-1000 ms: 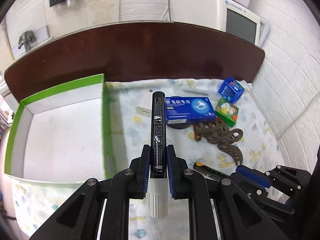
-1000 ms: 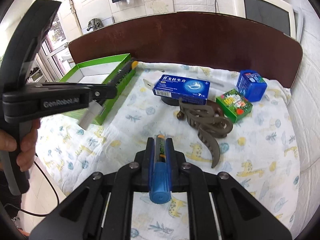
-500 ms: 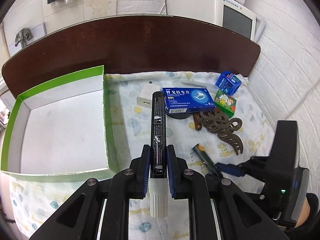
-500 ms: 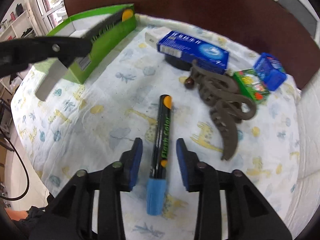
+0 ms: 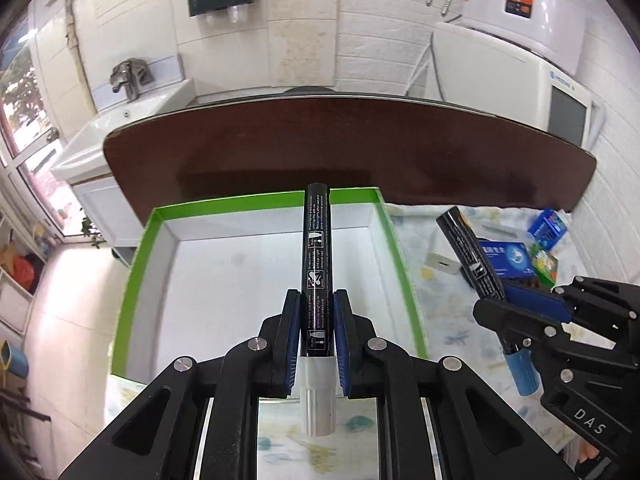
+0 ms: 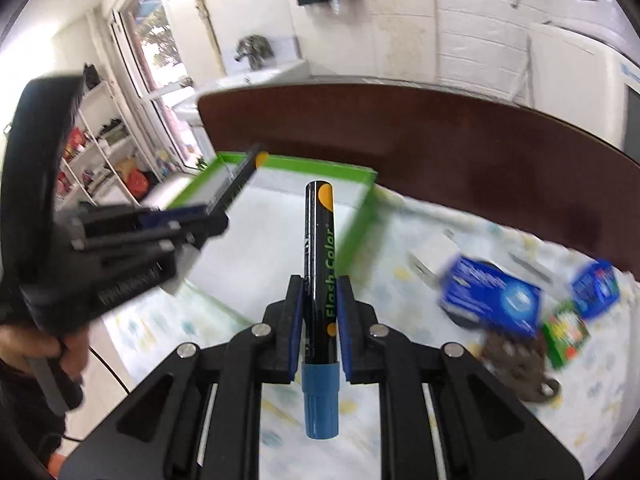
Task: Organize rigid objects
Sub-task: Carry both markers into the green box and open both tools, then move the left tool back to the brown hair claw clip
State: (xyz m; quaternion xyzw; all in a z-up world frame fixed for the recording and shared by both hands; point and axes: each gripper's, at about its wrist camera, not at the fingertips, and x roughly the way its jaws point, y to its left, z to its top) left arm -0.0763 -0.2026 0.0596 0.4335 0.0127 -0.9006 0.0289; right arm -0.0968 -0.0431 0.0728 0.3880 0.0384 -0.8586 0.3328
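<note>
My left gripper (image 5: 316,300) is shut on a black marker with a white cap (image 5: 318,264) and holds it above the green-rimmed white box (image 5: 224,280). My right gripper (image 6: 319,292) is shut on a black "Flash Color" marker with a blue cap (image 6: 319,268), raised off the cloth and pointing toward the same box (image 6: 352,236). The right gripper with its marker also shows at the right of the left wrist view (image 5: 520,308). The left gripper shows at the left of the right wrist view (image 6: 188,224).
On the patterned cloth to the right lie a blue medicine box (image 6: 490,300), a small blue box (image 6: 596,284), a green box (image 6: 566,330), a brown hair claw (image 6: 516,364) and a white adapter (image 6: 430,258). A dark wooden headboard (image 5: 360,152) stands behind.
My right gripper has closed on the blue-capped marker, lifted it off the cloth and swung left toward the box. My left gripper has moved left over the box with its marker.
</note>
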